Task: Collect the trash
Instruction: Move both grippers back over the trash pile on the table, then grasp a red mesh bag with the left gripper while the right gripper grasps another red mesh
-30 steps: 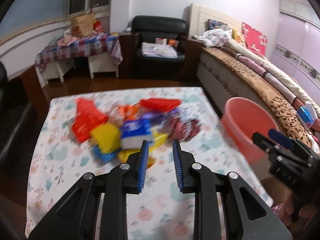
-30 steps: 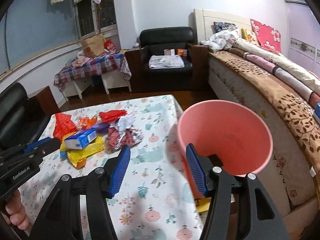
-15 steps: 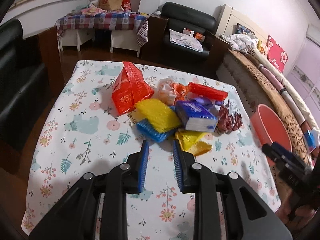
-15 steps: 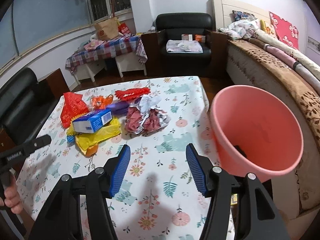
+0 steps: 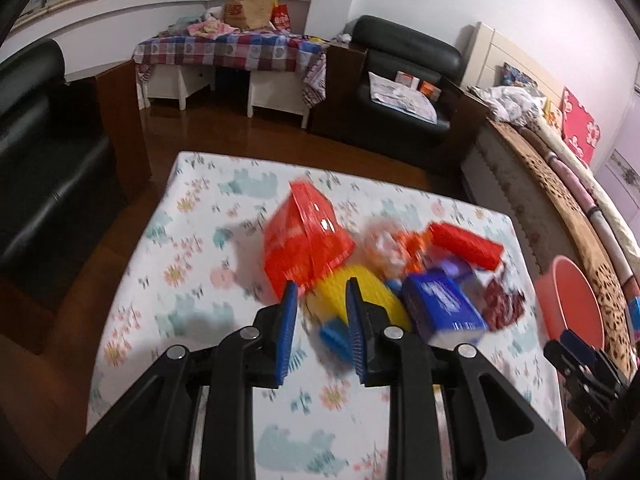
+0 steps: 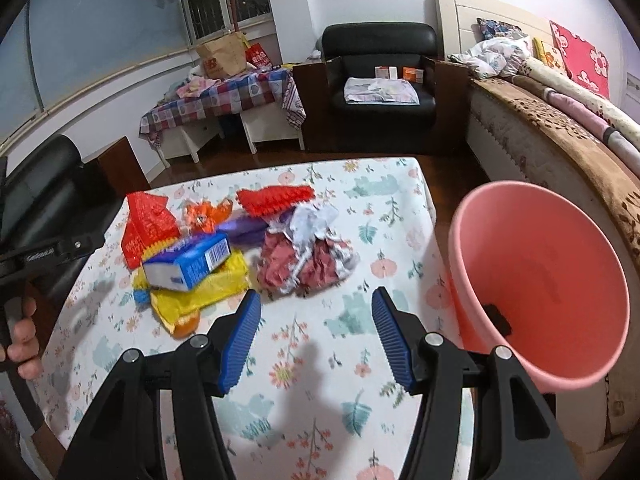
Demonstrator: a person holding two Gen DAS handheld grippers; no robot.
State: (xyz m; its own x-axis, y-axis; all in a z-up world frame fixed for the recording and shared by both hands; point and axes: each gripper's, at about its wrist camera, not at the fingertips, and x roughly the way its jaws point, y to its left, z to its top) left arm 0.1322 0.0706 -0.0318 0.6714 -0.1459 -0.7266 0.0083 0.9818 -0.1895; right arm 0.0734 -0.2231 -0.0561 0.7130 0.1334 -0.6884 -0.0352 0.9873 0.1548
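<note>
A pile of trash lies on the floral table (image 5: 192, 280): an orange-red bag (image 5: 304, 240), a yellow wrapper (image 5: 360, 292), a blue box (image 5: 440, 304), a red packet (image 5: 468, 244) and a crumpled dark red wrapper (image 6: 308, 256). My left gripper (image 5: 320, 300) is open and empty, just short of the yellow wrapper and the orange-red bag. My right gripper (image 6: 316, 316) is open wide and empty above the table, near the crumpled wrapper. A pink bin (image 6: 540, 284) stands at the table's right edge.
A bed (image 6: 560, 128) runs along the right behind the bin. A black armchair (image 6: 380, 72) and a checked-cloth side table (image 6: 224, 96) stand at the back. A black sofa (image 5: 40, 152) is on the left. The table (image 6: 320, 380) in front of the pile shows bare cloth.
The left gripper has moved forward and lower, close up to the yellow wrapper and orange-red bag. The right gripper has shifted slightly toward the pile. Both stay open.
</note>
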